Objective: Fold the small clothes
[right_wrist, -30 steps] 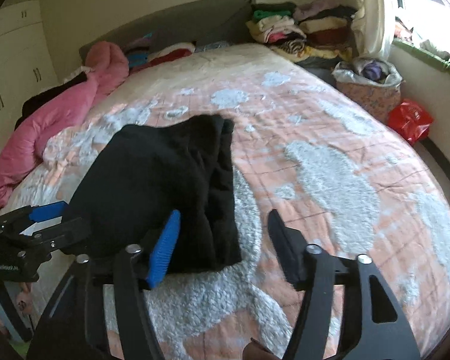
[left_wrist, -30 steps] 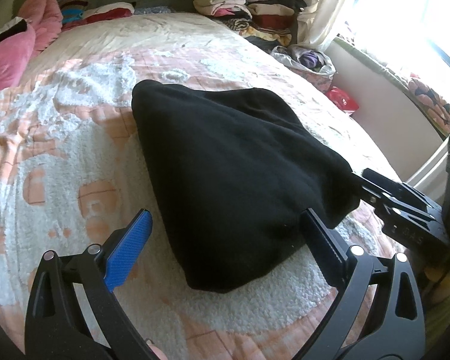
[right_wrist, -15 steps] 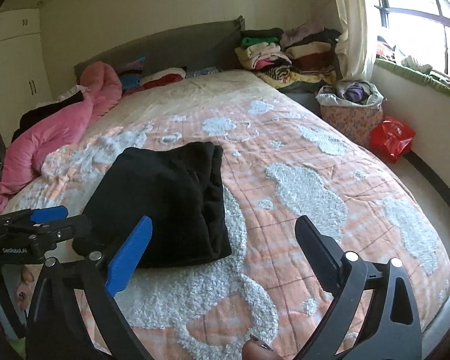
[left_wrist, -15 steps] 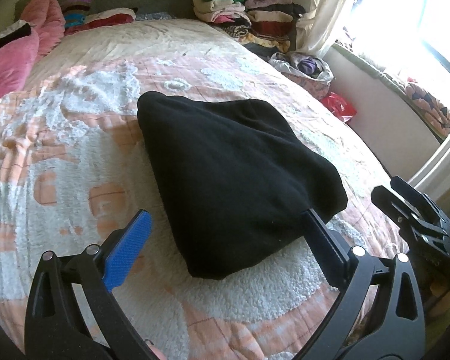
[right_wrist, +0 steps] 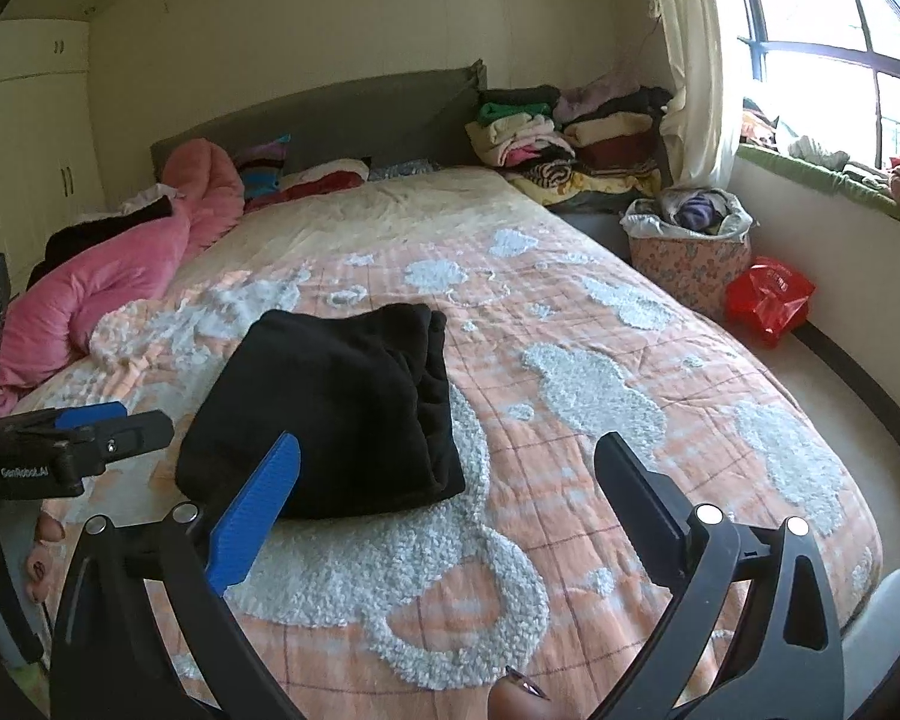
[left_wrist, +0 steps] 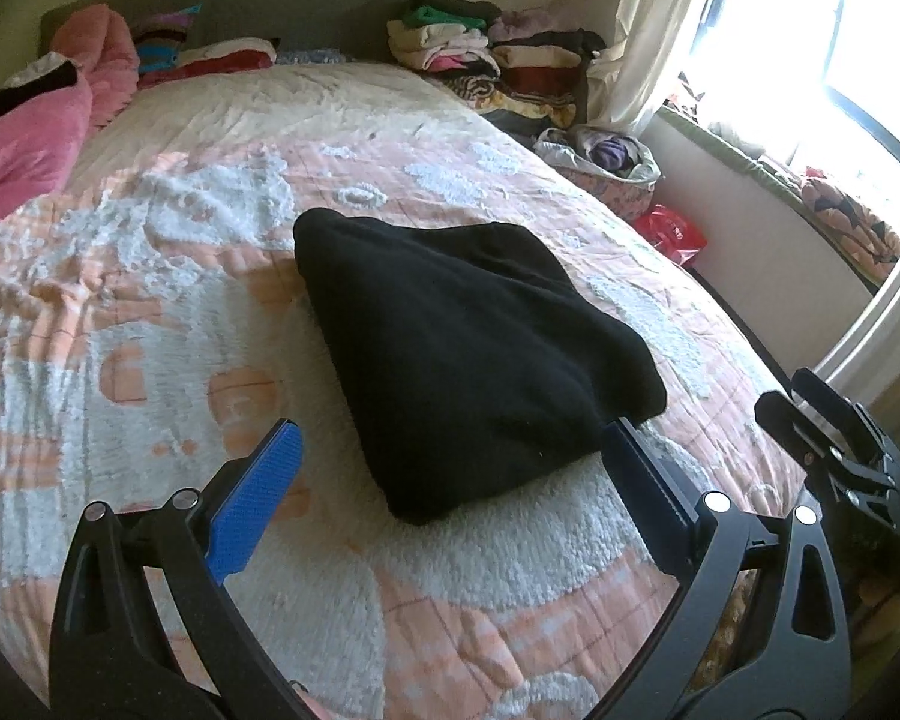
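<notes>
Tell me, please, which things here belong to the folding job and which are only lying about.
For the job:
- black garment, folded on the bed cover
- left claw, open
- right claw, open

Only lying about:
- pink blanket
- clothes pile beside the headboard
- laundry basket
- red bag

Open quilt (right_wrist: 600, 372) surrounds the folded garment (right_wrist: 330, 414) on every side; pink duvet (right_wrist: 108, 282) bounds the left edge, clothes stacks (right_wrist: 570, 138) the far right corner.
</notes>
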`<action>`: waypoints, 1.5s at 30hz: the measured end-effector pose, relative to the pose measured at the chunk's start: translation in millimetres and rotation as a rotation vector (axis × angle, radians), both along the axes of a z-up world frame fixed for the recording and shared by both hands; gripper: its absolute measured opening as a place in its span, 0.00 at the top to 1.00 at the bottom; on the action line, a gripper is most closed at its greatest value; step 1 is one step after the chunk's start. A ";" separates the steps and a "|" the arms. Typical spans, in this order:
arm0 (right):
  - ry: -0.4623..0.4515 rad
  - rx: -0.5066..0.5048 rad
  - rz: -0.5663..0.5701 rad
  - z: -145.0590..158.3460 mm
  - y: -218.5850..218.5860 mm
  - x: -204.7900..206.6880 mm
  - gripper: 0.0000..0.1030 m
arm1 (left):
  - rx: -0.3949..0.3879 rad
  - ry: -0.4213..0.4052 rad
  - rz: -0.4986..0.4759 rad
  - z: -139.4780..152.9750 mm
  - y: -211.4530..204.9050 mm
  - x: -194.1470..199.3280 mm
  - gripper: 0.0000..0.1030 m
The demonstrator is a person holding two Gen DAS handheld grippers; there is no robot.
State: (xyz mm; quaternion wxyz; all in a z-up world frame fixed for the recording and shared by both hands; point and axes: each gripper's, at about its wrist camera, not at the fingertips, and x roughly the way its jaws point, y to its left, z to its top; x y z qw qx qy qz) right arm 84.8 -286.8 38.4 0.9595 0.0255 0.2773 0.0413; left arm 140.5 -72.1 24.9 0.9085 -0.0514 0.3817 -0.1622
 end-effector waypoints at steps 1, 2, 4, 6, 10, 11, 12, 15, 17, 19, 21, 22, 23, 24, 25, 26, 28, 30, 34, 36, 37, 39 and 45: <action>-0.006 -0.001 0.000 1.5 0.7 -3.1 0.05 | 0.003 -0.009 -0.001 2.0 0.7 -4.3 0.09; -0.014 0.000 -0.001 3.1 1.3 -6.4 0.05 | 0.005 -0.014 -0.001 3.1 1.1 -6.4 0.09; -0.023 0.004 0.002 5.5 2.4 -11.9 0.04 | 0.010 -0.031 -0.001 7.2 2.7 -14.0 0.09; -0.028 0.002 0.005 7.5 3.7 -17.1 0.04 | 0.011 -0.045 0.003 10.6 4.9 -20.3 0.09; -0.047 -0.010 0.001 8.4 7.2 -30.2 0.04 | 0.011 -0.067 0.001 16.8 10.7 -32.9 0.09; -0.050 -0.017 0.001 8.2 8.4 -33.2 0.04 | 0.013 -0.071 0.002 18.2 12.4 -36.1 0.09; -0.050 -0.020 0.001 7.8 9.7 -35.2 0.04 | 0.014 -0.076 0.005 19.0 14.8 -38.9 0.09; -0.057 -0.030 0.003 7.4 13.7 -44.6 0.04 | 0.021 -0.089 0.010 18.7 20.9 -49.0 0.09; -0.061 -0.028 0.015 7.5 17.3 -52.1 0.04 | 0.030 -0.093 0.009 16.6 24.0 -55.8 0.09; -0.067 -0.035 0.023 6.5 21.4 -58.9 0.04 | 0.038 -0.097 0.009 12.9 27.8 -64.2 0.09; -0.072 -0.047 0.025 4.4 25.6 -65.7 0.04 | 0.034 -0.102 0.016 7.7 31.3 -73.7 0.09; -0.071 -0.050 0.024 3.1 27.0 -67.8 0.04 | 0.032 -0.102 0.017 5.6 32.4 -76.1 0.09; -0.066 -0.053 0.023 1.2 28.4 -69.8 0.04 | 0.030 -0.102 0.017 3.0 33.1 -79.1 0.09; -0.059 -0.054 0.023 -0.6 29.6 -70.6 0.04 | 0.031 -0.101 0.013 -0.6 33.6 -82.6 0.09; -0.049 -0.054 0.021 -2.9 30.7 -71.8 0.04 | 0.034 -0.101 0.010 -4.1 34.0 -85.7 0.09; -0.038 -0.057 0.020 -5.8 32.0 -73.4 0.04 | 0.036 -0.099 0.010 -6.1 34.6 -86.8 0.09; -0.023 -0.060 0.014 -10.0 33.8 -75.6 0.04 | 0.023 -0.087 0.019 -14.1 37.5 -90.6 0.09; -0.012 -0.064 0.007 -14.5 35.4 -78.0 0.04 | 0.008 -0.069 0.015 -21.8 39.0 -93.3 0.09; 0.027 -0.060 -0.013 -26.0 35.8 -80.1 0.04 | 0.027 -0.052 0.010 -32.3 37.3 -92.9 0.09; 0.051 -0.062 -0.020 -31.9 35.7 -80.3 0.04 | 0.022 -0.051 0.010 -34.1 37.4 -93.6 0.09; 0.056 -0.063 -0.021 -34.0 35.3 -81.3 0.04 | 0.019 -0.051 0.008 -34.8 37.7 -93.9 0.09; 0.067 -0.067 -0.022 -37.5 36.0 -81.9 0.04 | 0.019 -0.053 0.006 -35.7 38.2 -94.2 0.09; 0.081 -0.080 -0.023 -42.2 38.5 -81.5 0.04 | 0.013 -0.043 0.011 -37.7 41.6 -91.5 0.09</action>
